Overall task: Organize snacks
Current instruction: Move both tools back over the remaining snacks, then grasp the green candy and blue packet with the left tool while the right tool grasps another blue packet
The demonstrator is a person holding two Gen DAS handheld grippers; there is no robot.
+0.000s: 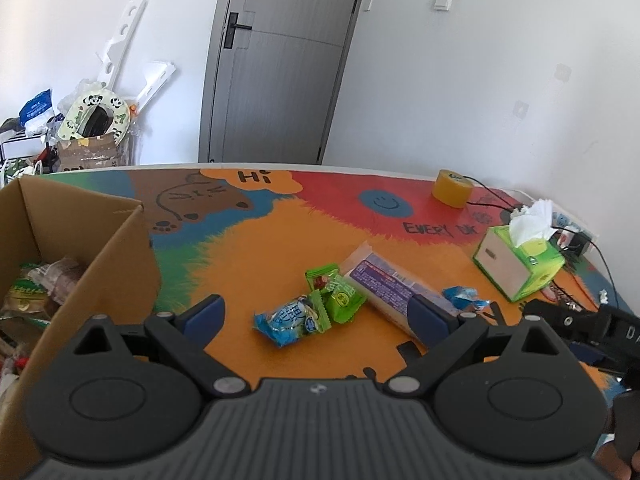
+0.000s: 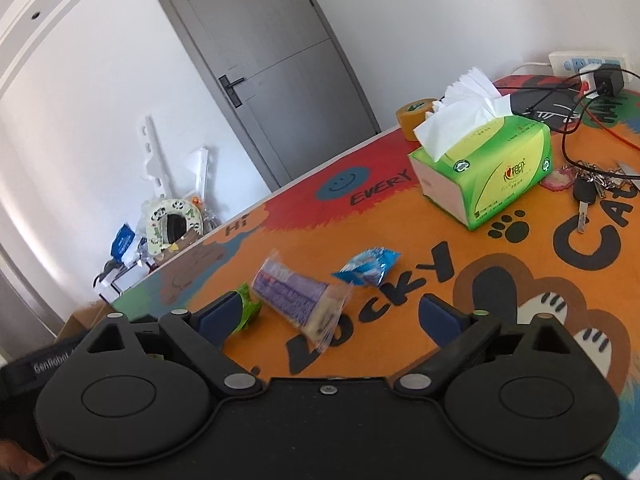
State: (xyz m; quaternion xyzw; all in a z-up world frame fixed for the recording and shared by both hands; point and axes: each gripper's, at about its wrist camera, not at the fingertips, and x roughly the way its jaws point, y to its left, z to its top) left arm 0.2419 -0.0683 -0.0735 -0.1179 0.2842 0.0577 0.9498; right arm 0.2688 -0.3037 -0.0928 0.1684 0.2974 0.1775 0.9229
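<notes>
My left gripper is open and empty above the table, its fingers either side of a blue snack packet and a green snack packet. A long purple-labelled wafer pack lies just right of them, with a small blue packet beyond it. A cardboard box at the left holds several snacks. My right gripper is open and empty, hovering over the wafer pack. The small blue packet and the green packet lie either side of it.
A green tissue box stands at the right, a yellow tape roll behind it. Keys, cables and a power strip lie at the far right. The right gripper's body shows at the left view's right edge.
</notes>
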